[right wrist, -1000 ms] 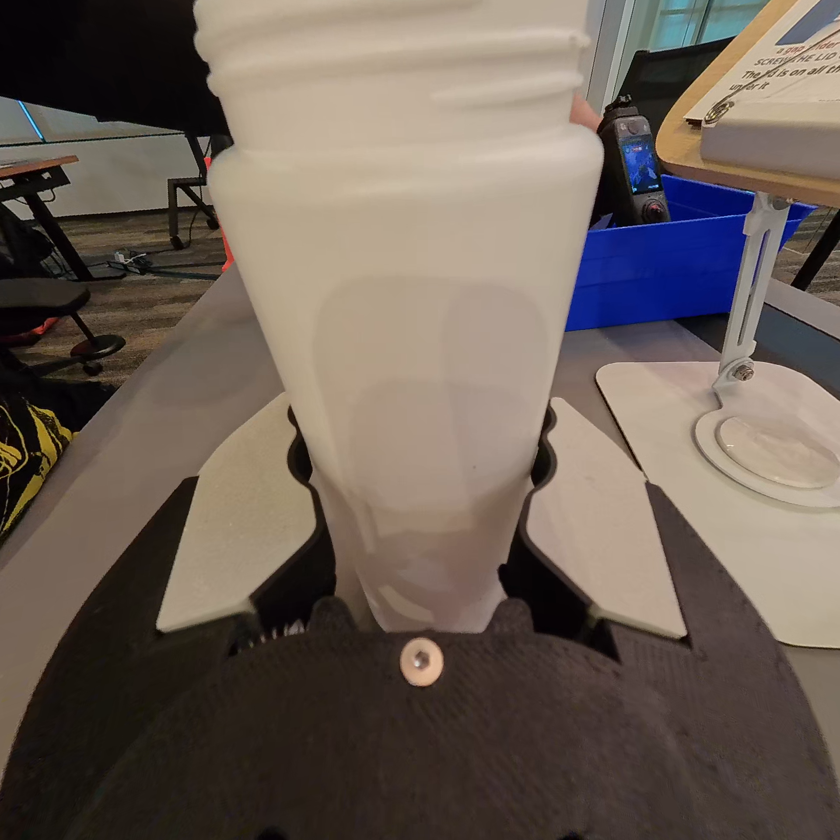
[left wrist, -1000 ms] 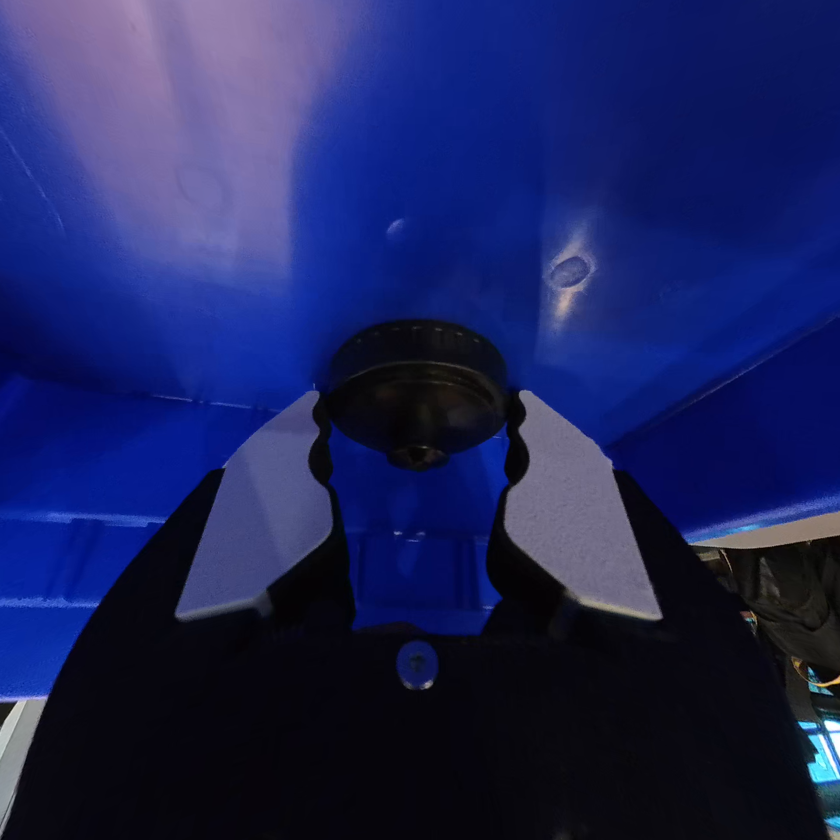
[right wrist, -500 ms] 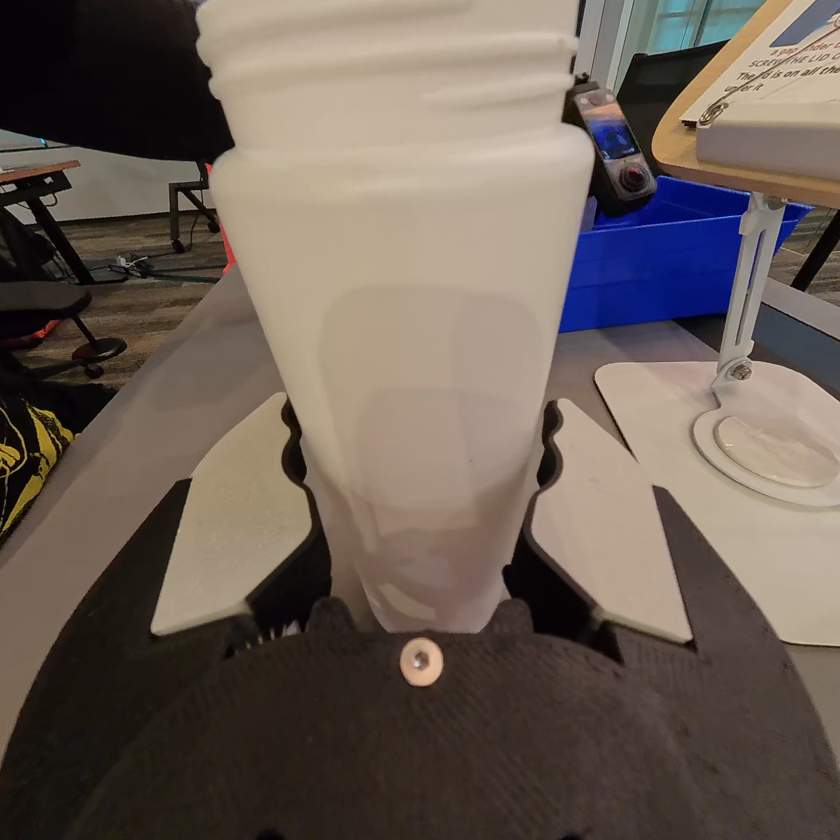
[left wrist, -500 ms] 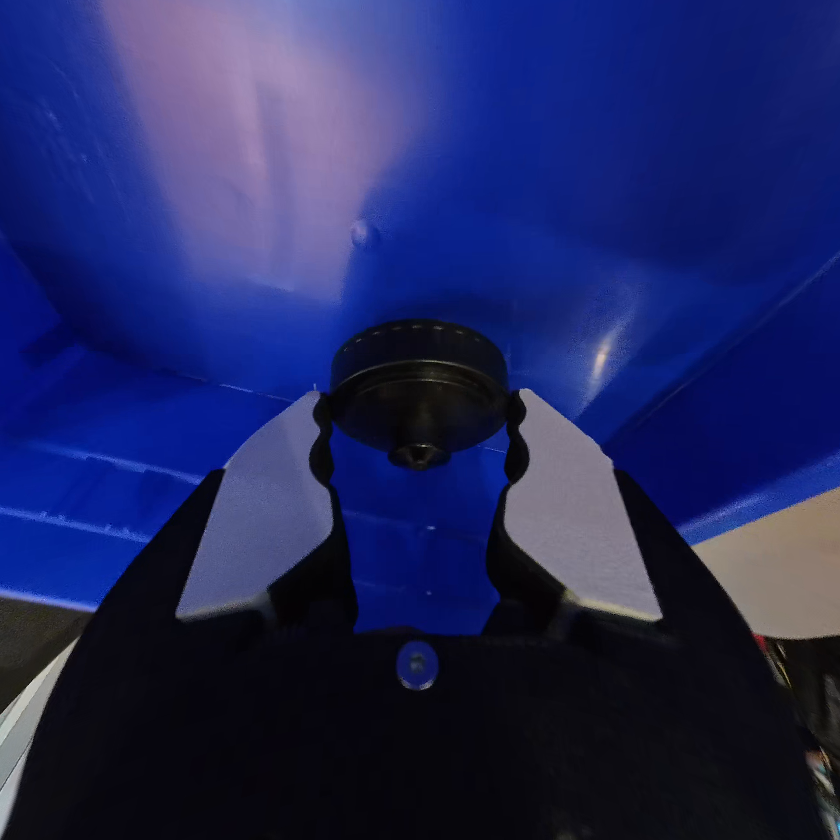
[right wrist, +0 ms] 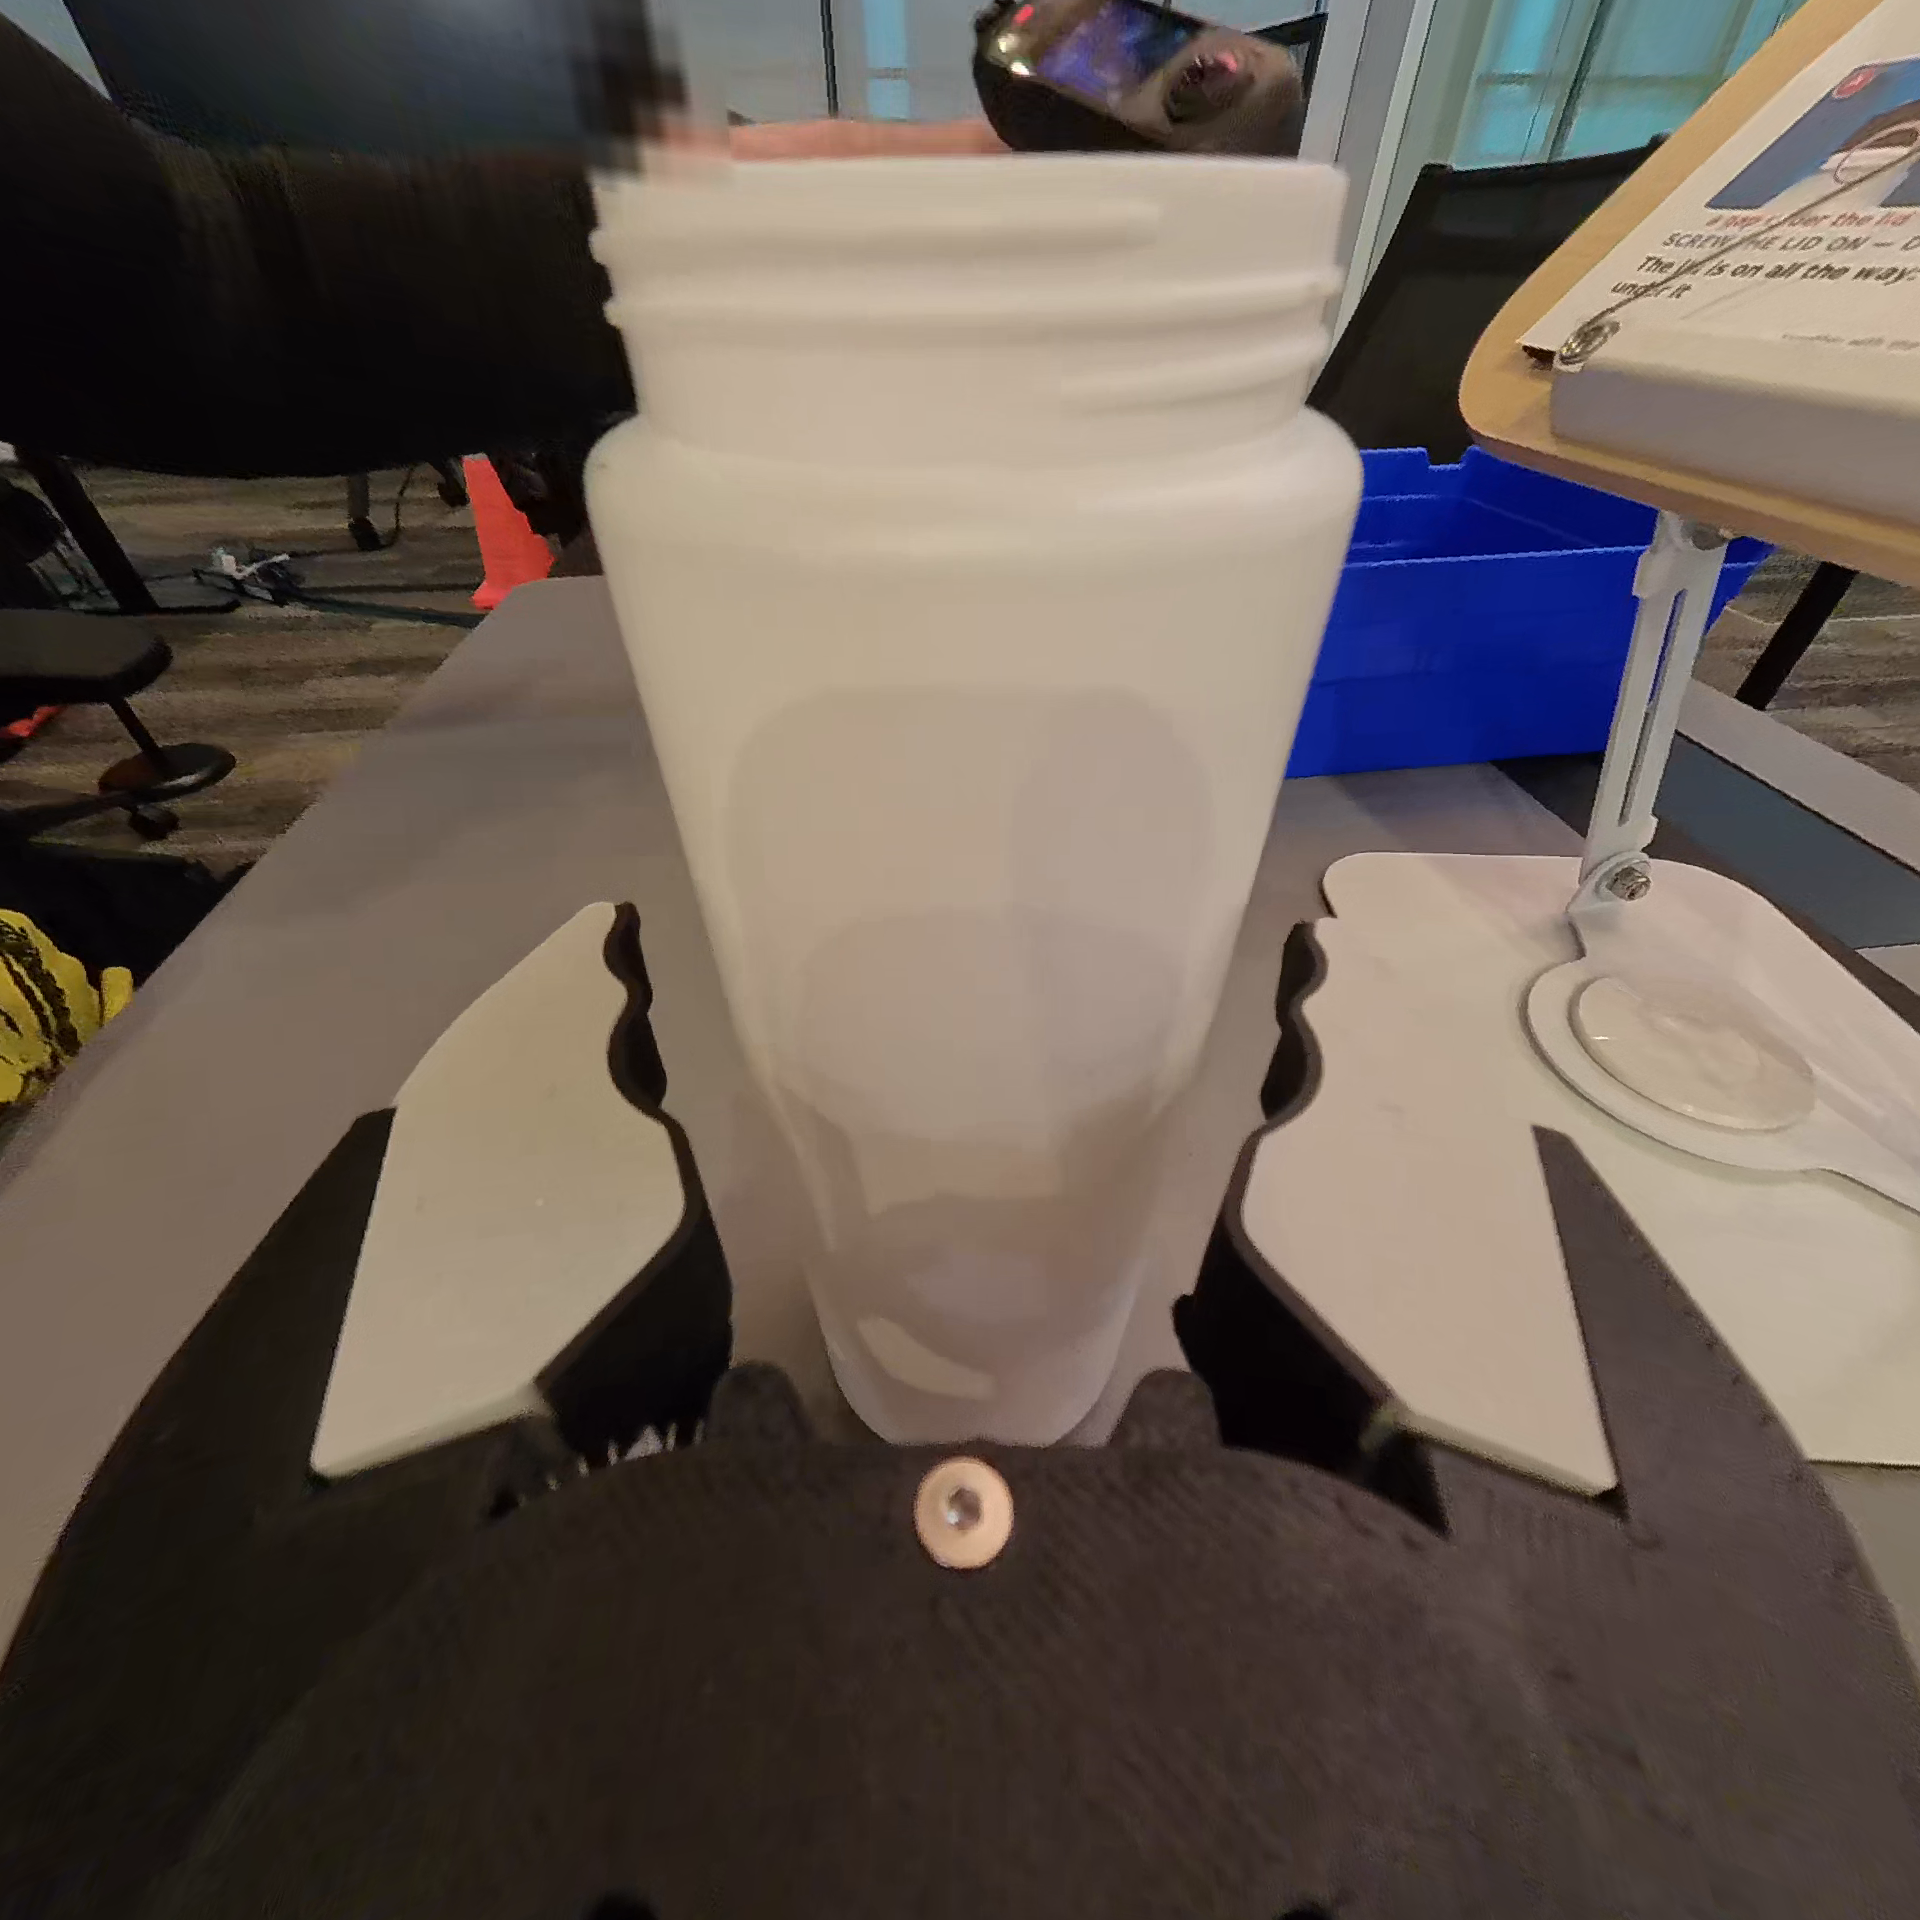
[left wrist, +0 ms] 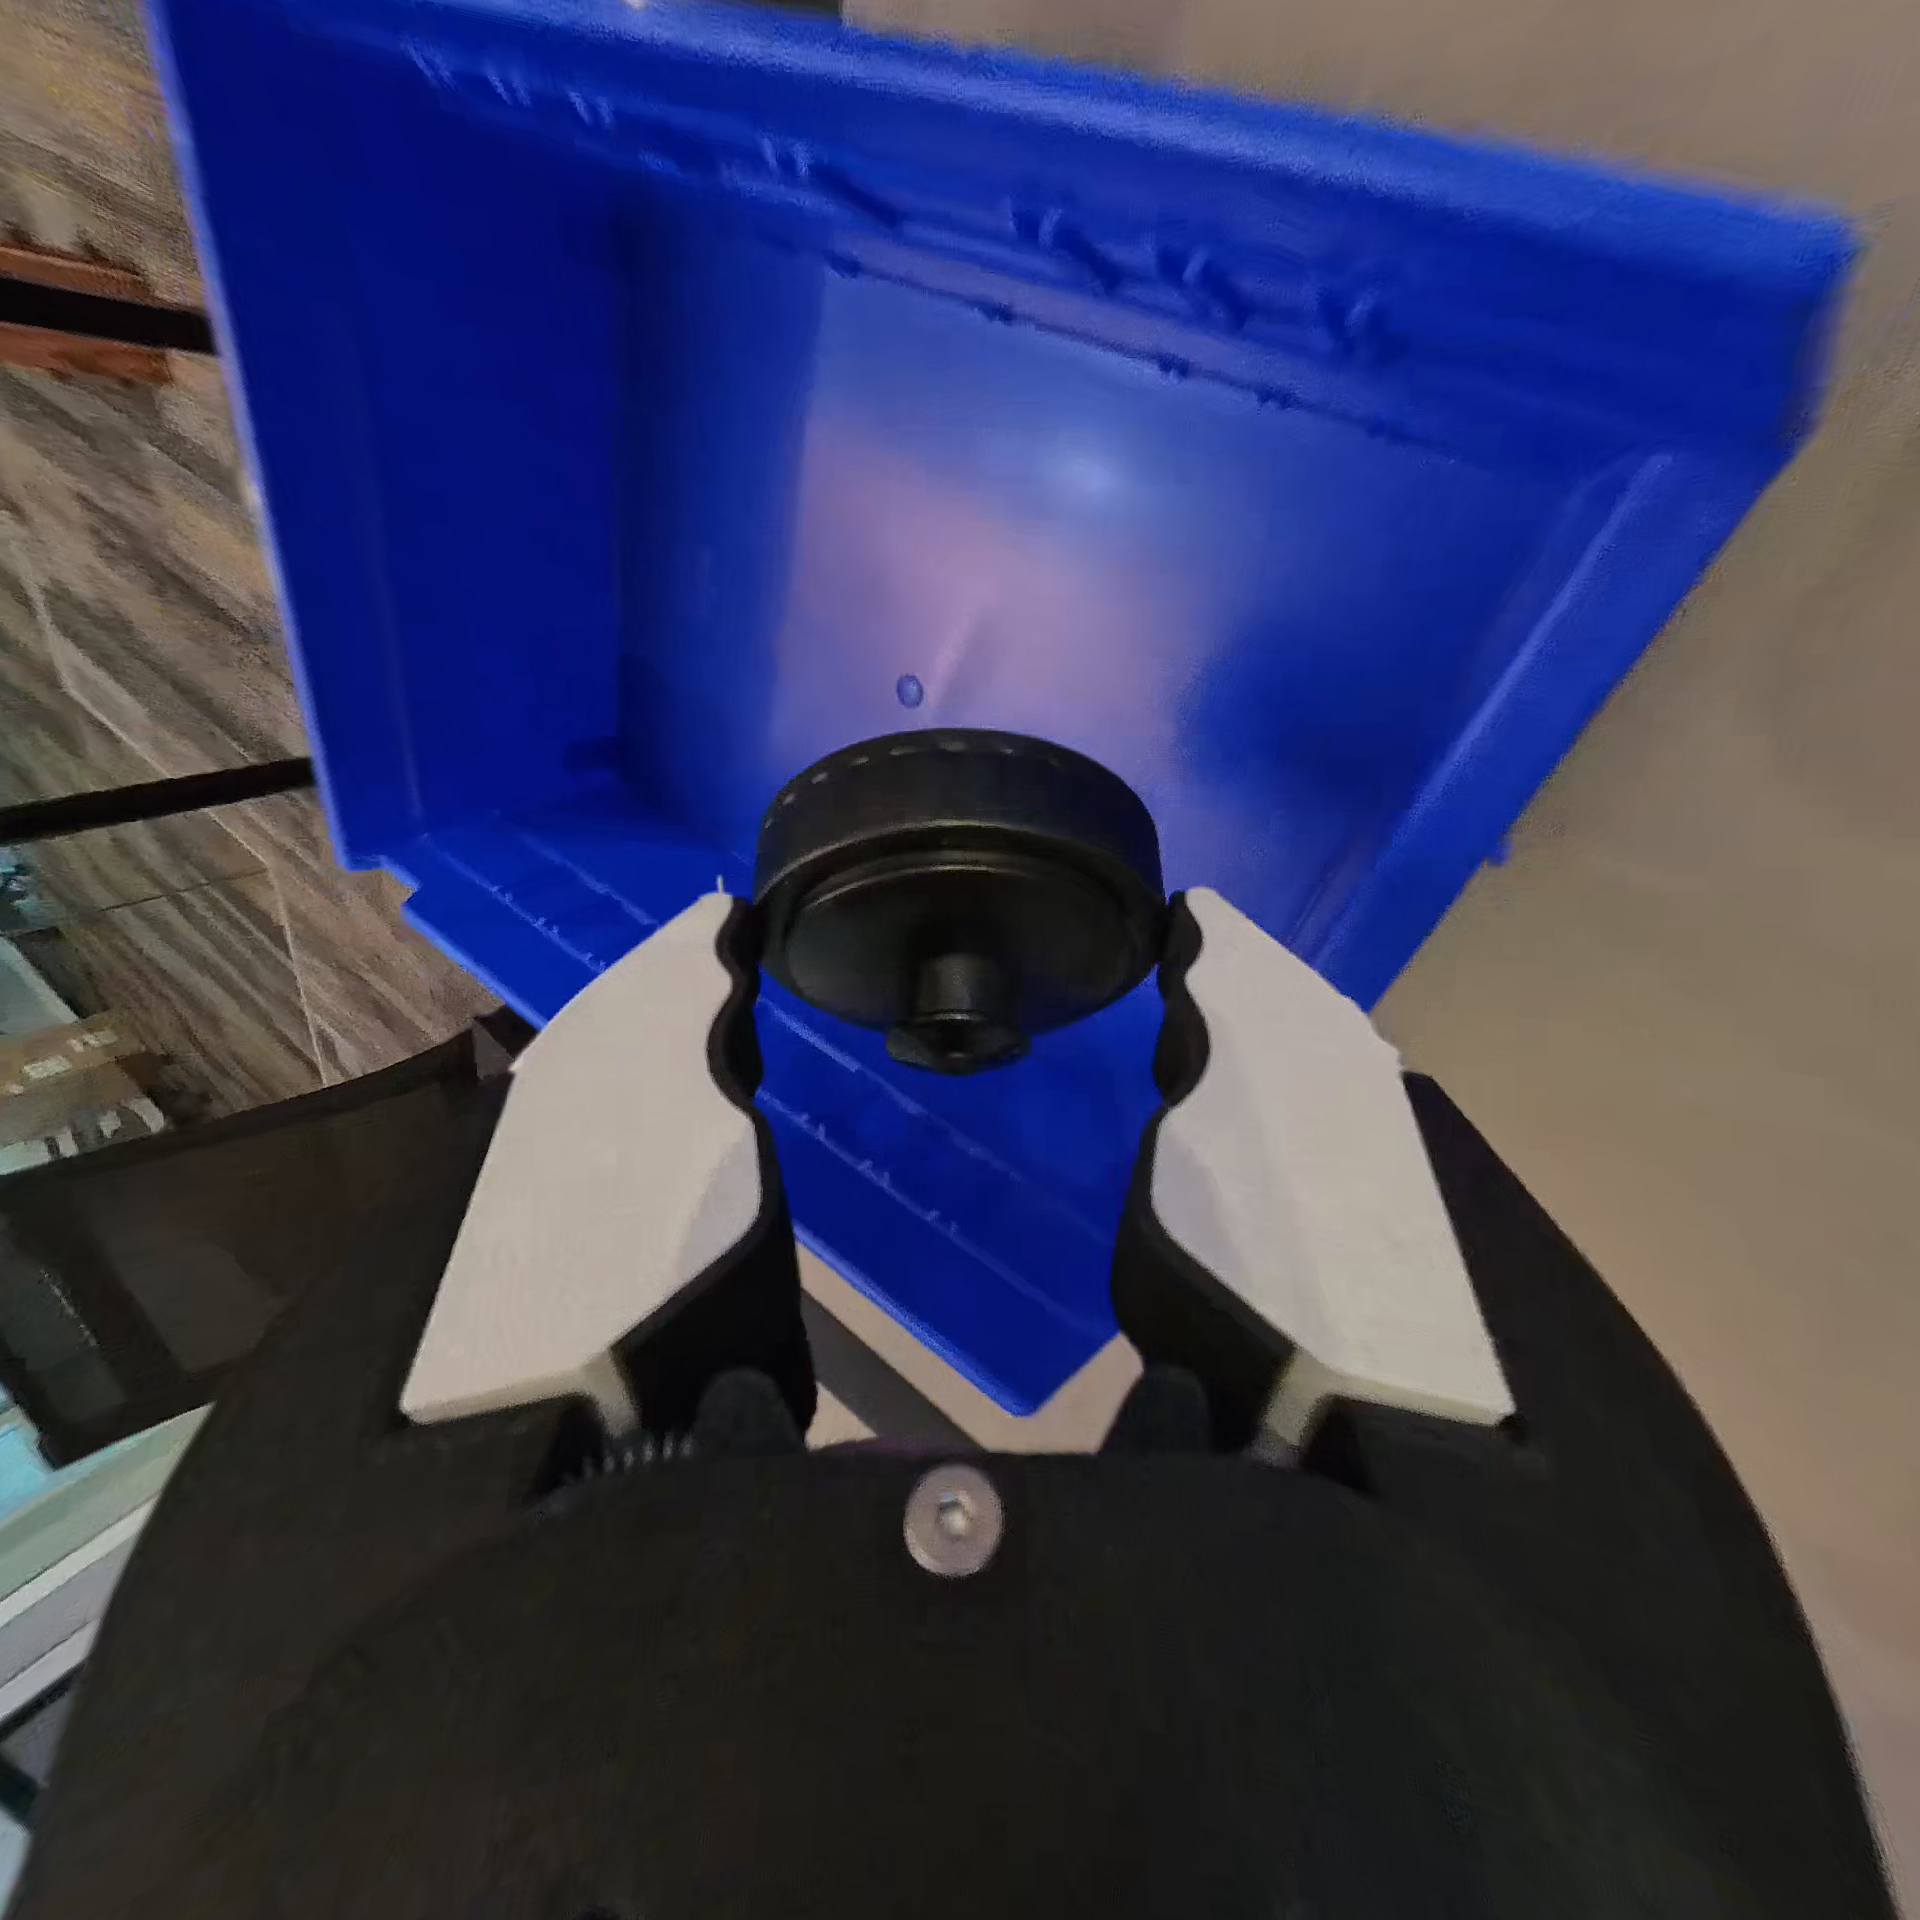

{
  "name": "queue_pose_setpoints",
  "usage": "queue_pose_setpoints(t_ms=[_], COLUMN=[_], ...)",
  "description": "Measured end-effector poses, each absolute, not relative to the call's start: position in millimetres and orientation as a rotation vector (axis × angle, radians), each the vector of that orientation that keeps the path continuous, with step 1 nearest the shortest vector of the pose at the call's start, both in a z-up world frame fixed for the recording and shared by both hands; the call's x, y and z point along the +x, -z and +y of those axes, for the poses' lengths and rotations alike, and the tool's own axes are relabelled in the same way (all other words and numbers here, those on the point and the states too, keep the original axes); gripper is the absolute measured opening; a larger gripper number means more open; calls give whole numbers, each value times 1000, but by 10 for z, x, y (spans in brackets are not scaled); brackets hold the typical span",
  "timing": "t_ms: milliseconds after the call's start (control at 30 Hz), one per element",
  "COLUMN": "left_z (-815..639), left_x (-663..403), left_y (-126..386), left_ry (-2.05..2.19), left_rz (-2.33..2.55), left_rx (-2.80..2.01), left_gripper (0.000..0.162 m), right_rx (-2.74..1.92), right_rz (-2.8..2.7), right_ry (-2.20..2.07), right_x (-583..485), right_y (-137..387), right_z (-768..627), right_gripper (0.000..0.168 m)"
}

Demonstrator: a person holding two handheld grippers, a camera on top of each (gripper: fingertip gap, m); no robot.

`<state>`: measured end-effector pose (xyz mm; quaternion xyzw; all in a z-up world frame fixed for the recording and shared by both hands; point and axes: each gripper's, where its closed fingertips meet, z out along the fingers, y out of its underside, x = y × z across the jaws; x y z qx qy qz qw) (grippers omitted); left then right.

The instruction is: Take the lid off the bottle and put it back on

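Note:
In the left wrist view my left gripper (left wrist: pixel 954 909) is shut on a black round lid (left wrist: pixel 956 894) with a small knob, gripping its rim at the fingertips above the blue bin (left wrist: pixel 1039 468). In the right wrist view a white, open-topped bottle (right wrist: pixel 966 675) with a threaded neck stands upright between the fingers of my right gripper (right wrist: pixel 964 940). The right jaws are spread, with a gap on each side of the bottle. Part of the left gripper (right wrist: pixel 1138 78) and a dark sleeve (right wrist: pixel 260 312) show just above the bottle's mouth. The bottle's base is hidden behind the gripper body.
The bottle is over a grey table (right wrist: pixel 364 935). The blue bin (right wrist: pixel 1475 623) sits at the back right. A white stand base (right wrist: pixel 1558 1039) with a tilted wooden board (right wrist: pixel 1714 312) is at the right. An orange cone (right wrist: pixel 509 540) and chairs stand on the floor beyond.
My left gripper has risen out of the blue bin with the lid and now shows above the bottle's mouth. My right jaws have spread off the bottle.

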<state>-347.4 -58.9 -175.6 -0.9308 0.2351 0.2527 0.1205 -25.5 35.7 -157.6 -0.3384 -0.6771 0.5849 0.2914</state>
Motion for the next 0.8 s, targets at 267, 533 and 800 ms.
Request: queue_pose_setpoints(t_ms=[267, 533, 800], left_z=[-654, -564, -443], left_x=[-2970, -2057, -1029], left_y=[1224, 598, 371], left_ry=[-835, -927, -1061], left_rz=[577, 628, 722], left_rx=[-2469, -2197, -2034], left_gripper=[74, 74, 74], right_rx=[-770, -550, -745], right_rz=[-1695, -1535, -1521], right_ry=[-1416, -1351, -1429], right_x=[-84, 325, 98], right_y=[1117, 278, 196], right_z=[427, 120, -341], right_gripper=[109, 79, 66])
